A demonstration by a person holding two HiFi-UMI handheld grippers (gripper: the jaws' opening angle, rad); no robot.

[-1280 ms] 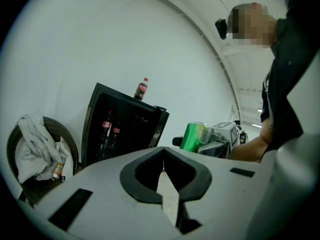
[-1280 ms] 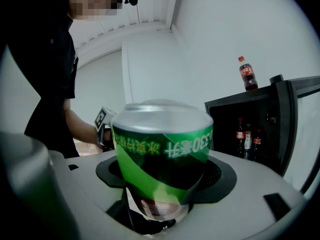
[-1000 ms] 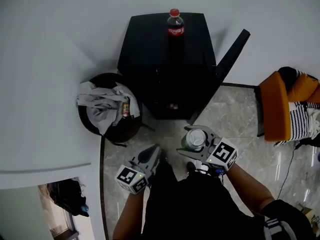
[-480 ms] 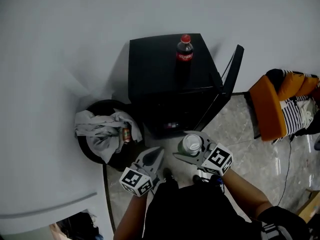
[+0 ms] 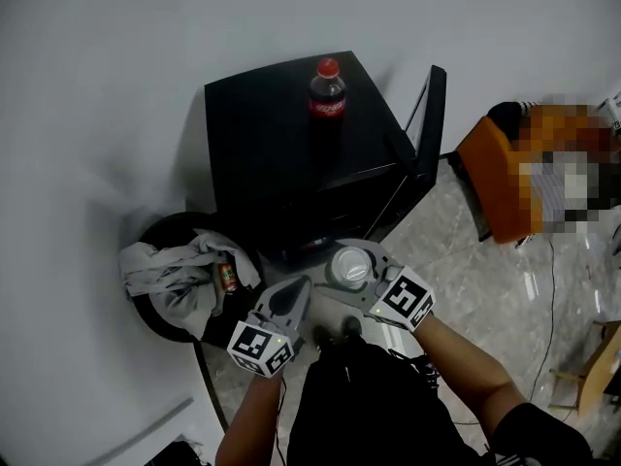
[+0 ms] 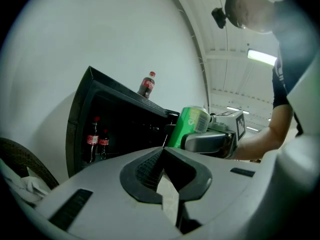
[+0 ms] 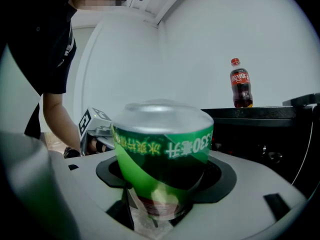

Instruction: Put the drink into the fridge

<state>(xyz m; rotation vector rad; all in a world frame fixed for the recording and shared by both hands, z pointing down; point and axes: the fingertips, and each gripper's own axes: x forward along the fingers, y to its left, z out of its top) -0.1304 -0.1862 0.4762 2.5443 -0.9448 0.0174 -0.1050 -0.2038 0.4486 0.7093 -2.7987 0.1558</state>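
A green drink can [image 5: 347,262] stands upright in my right gripper [image 5: 355,276], which is shut on it just in front of the black mini fridge [image 5: 272,134]. The fridge door [image 5: 430,129] hangs open on the right. In the right gripper view the can [image 7: 162,151] fills the space between the jaws. My left gripper [image 5: 299,287] hangs beside it to the left, shut and empty, its jaws [image 6: 162,151] meeting tip to tip. The left gripper view shows the held can [image 6: 192,124] and two cola bottles [image 6: 93,140] inside the fridge.
A cola bottle [image 5: 327,87] stands on the fridge's top [image 7: 260,113]. A round black bin [image 5: 165,294] with a grey cloth and a can sits left of the fridge. An orange chair [image 5: 490,178] stands to the right on the marble floor.
The head view has swung, so the fridge sits further left and lower. Both grippers are nearer the fridge front, the can still in the right one. The left gripper stays shut.
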